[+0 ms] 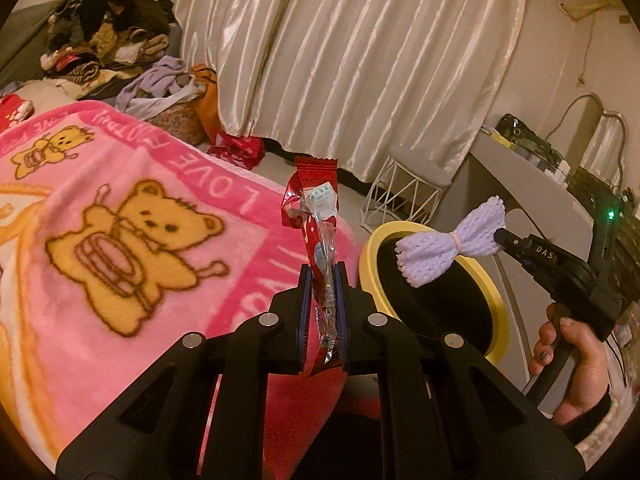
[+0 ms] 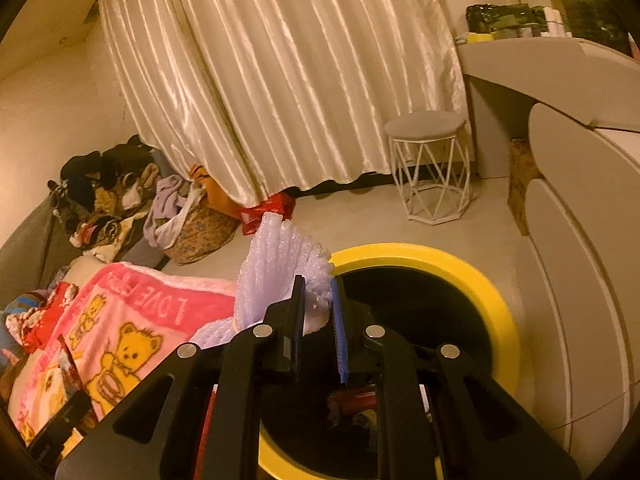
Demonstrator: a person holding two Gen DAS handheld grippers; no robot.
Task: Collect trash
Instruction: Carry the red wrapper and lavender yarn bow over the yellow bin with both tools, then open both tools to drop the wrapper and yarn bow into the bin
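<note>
— While both pieces of trash are held over the floor, which step is judged to be in hand?

— Carrying to the bin. A red snack wrapper (image 1: 316, 216) is pinched between the pads of the left tongs (image 1: 324, 280), standing upright just left of the yellow-rimmed bin (image 1: 370, 248). A white foam net (image 1: 448, 240) is pinched at one end by the right tongs (image 1: 506, 238), hanging above the bin's dark mouth.

— What is called for next?

— Probably the right tongs are to be spread so the net drops in; the left tongs are first to be brought right, over the opening, since the wrapper is judged to be beside the rim, not above it.

— And the materials?

— The wrapper is seen as glossy, crinkled foil with a clear strip; the net is soft, ribbed mesh cinched into a bow shape. The bin is round, its interior black. A fleecy pink bear-print blanket (image 1: 120, 208) is spread on the bed to the left.
</note>
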